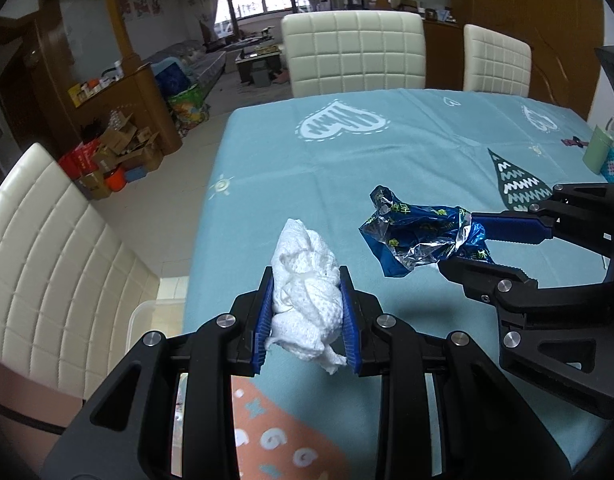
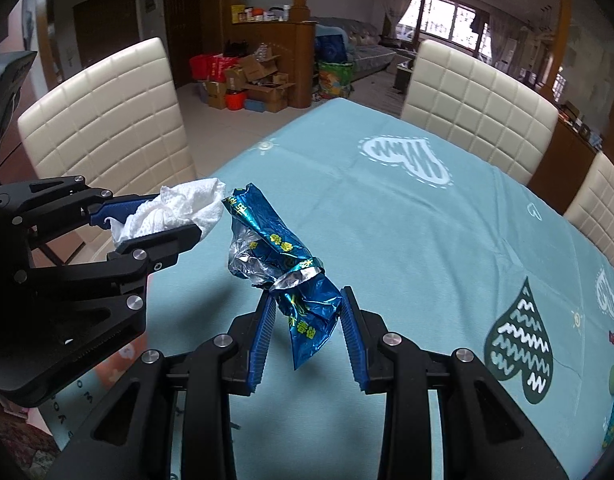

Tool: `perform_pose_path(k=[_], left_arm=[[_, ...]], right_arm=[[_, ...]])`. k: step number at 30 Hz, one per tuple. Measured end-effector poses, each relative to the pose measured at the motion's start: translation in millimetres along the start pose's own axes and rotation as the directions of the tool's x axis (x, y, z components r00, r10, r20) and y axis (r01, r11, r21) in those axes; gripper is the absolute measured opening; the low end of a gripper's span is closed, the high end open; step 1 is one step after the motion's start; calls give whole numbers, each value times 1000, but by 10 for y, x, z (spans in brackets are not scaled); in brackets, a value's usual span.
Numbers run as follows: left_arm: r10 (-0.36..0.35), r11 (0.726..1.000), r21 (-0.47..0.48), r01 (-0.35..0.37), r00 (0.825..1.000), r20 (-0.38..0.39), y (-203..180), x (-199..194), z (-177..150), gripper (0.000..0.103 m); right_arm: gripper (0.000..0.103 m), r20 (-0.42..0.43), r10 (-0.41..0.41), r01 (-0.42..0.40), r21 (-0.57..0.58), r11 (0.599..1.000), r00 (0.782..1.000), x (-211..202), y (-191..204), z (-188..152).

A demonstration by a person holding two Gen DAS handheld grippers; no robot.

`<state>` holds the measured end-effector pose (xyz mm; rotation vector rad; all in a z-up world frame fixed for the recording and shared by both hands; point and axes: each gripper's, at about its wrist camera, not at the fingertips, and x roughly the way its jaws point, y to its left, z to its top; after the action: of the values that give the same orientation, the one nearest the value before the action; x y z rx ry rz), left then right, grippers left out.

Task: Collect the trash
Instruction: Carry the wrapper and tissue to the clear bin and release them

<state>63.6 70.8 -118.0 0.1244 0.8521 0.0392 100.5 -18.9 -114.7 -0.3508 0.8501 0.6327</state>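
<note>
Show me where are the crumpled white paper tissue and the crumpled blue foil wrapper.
crumpled white paper tissue [image 1: 307,300], left wrist view, on its bunched middle.
crumpled blue foil wrapper [image 2: 303,308], right wrist view, on the blue part between the pads.

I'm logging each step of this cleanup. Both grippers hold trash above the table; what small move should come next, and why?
Probably carry both pieces on toward a bin, still gripped. The left gripper is shut on the crumpled tissue, the right gripper on the blue foil wrapper, both clear of the tablecloth. No bin can be identified in either view.
</note>
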Motion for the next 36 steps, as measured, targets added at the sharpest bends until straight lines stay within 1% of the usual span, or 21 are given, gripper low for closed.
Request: perform_pose_path(k=[7, 14, 19, 27, 31, 36], left_arm=[[55, 997, -59, -55, 998, -7, 309, -143, -151, 31], [116, 985, -124, -118, 993, -24, 644, -236, -297, 31], [161, 971, -174, -166, 986, -41, 912, -267, -396, 31], [227, 936, -256, -241, 970, -83, 1407, -302, -582, 31], [247, 920, -287, -266, 964, -102, 1599, -302, -661, 31], [261, 910, -305, -281, 960, -106, 1797, -275, -707, 31]], right_arm=[[33, 7, 55, -55, -71, 996, 998, 27, 374, 127], [33, 1, 107, -106, -121, 987, 994, 106, 658, 275], [33, -5, 144, -143, -148, 979, 990, 199, 840, 399], [33, -28, 213, -214, -192, 958, 977, 365, 1213, 582], [33, -35, 235, -238, -208, 949, 971, 433, 1391, 667], [33, -41, 248, -251, -231, 940, 968, 504, 1581, 740]])
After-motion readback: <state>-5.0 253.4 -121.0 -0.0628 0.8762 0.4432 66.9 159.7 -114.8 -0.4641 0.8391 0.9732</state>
